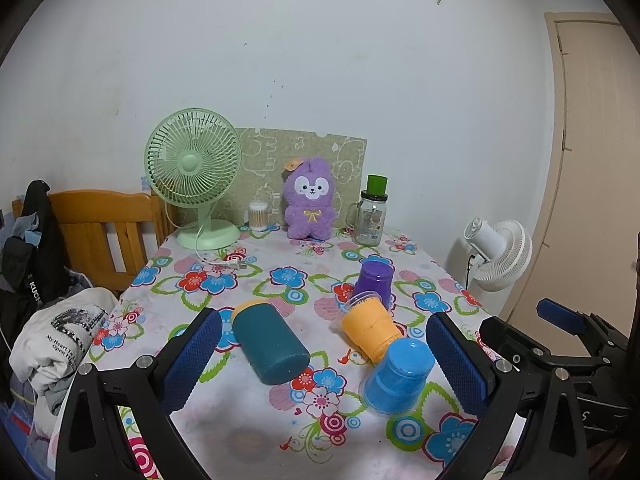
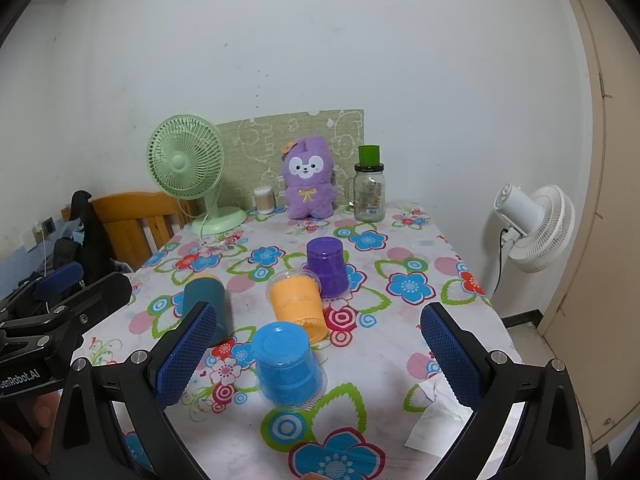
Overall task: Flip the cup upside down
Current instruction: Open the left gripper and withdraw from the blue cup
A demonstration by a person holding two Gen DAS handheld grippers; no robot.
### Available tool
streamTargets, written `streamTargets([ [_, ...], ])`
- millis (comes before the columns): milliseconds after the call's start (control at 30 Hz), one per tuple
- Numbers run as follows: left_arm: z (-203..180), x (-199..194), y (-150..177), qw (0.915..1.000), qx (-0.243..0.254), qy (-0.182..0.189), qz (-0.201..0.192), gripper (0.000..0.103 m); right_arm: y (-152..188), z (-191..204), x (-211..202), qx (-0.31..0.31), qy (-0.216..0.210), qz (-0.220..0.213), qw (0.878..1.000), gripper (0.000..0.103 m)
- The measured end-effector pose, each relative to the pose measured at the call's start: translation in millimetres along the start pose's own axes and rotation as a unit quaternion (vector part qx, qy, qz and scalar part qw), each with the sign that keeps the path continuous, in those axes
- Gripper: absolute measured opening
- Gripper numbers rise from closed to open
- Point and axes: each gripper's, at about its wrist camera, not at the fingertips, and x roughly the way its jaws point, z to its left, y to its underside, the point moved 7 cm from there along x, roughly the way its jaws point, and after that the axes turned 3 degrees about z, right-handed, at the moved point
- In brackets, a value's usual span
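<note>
Grippers (image 1: 325, 354) (image 2: 319, 354) level, fingers (image 1: 191, 360) apart

My left wrist view looks forward along its gripper (image 1: 322, 364) from low at the near edge of the table (image 1: 248, 432), facing the back wall. My right wrist view sits just to its right, also low and facing the same wall, between the fingers of its own gripper (image 2: 318, 356). Each view catches the other gripper at its edge. Both share the flowered tabletop, the blue cup (image 1: 396, 378) (image 2: 286, 364) close in, and the green fan (image 1: 194, 172) (image 2: 186, 168) far back.
</note>
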Motion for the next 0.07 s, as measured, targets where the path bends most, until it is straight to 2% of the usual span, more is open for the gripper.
streamTargets([
  [67,-0.5,0.5,0.2,1.0,0.0,0.0,0.001,0.103,0.4,-0.2,0.1,0.0,0.001,0.0,1.0,0.103],
])
